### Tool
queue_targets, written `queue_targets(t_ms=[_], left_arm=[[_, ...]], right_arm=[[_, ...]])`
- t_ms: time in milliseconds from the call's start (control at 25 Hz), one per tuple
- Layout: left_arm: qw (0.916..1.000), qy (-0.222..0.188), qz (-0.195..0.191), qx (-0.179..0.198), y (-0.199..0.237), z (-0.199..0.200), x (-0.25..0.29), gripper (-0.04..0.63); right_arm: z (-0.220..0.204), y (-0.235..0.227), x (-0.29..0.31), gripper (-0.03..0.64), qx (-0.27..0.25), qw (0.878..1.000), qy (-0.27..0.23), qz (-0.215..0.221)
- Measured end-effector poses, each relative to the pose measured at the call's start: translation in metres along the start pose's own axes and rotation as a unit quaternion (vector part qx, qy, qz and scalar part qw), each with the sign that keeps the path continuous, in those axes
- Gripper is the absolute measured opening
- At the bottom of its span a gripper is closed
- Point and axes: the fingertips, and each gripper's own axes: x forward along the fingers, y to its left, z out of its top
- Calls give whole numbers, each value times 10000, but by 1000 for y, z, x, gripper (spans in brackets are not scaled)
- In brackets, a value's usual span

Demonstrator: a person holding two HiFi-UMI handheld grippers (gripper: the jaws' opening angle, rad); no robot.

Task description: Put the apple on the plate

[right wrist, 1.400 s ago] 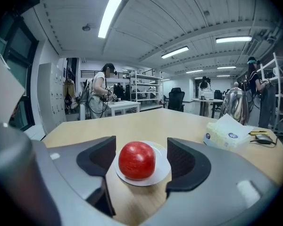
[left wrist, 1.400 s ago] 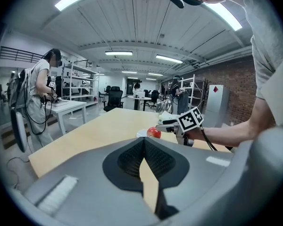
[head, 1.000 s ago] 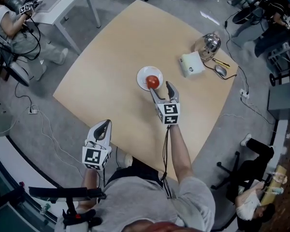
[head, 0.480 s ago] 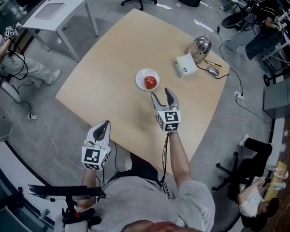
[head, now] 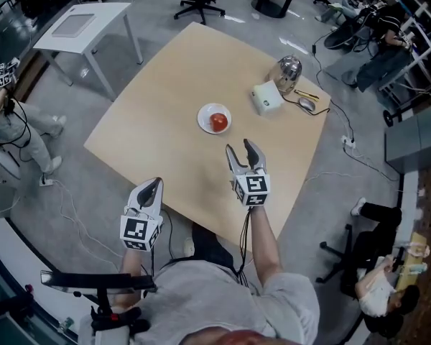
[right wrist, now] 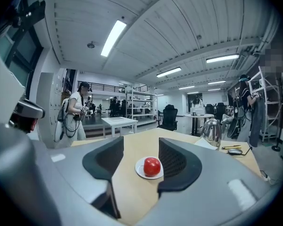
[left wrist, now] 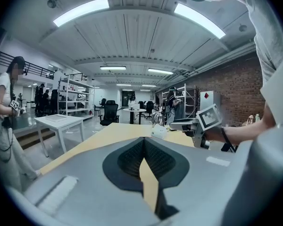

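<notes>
A red apple (head: 218,122) rests on a small white plate (head: 205,115) in the middle of the wooden table (head: 165,99). My right gripper (head: 240,147) hovers short of the plate, on my side of it, apart from both. It is open; its jaws have just been closing, with nothing between them. In the right gripper view the apple (right wrist: 152,166) and plate (right wrist: 139,172) lie ahead, beyond the right gripper (right wrist: 140,149). My left gripper (head: 156,183) hangs off the table's near edge, shut and empty. In the left gripper view the left gripper (left wrist: 144,142) has its pads meeting.
A white box (head: 266,98), a metal kettle (head: 287,69), a mouse (head: 306,104) and a pencil (head: 307,93) sit at the table's far right corner. A white side table (head: 79,21) stands at the far left. A person (head: 7,121) stands left.
My right gripper has drawn back from the plate toward me and its jaws have narrowed. The apple stays on the plate. My left gripper has hardly shifted in the view.
</notes>
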Motion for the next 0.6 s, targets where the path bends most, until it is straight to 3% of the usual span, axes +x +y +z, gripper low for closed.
queue_targets(t_ms=[600], left_arm=[[9998, -195, -47, 94, -11, 10, -21, 20]], right_arm=[[28, 22, -64, 190, -18, 9992, -358, -186]])
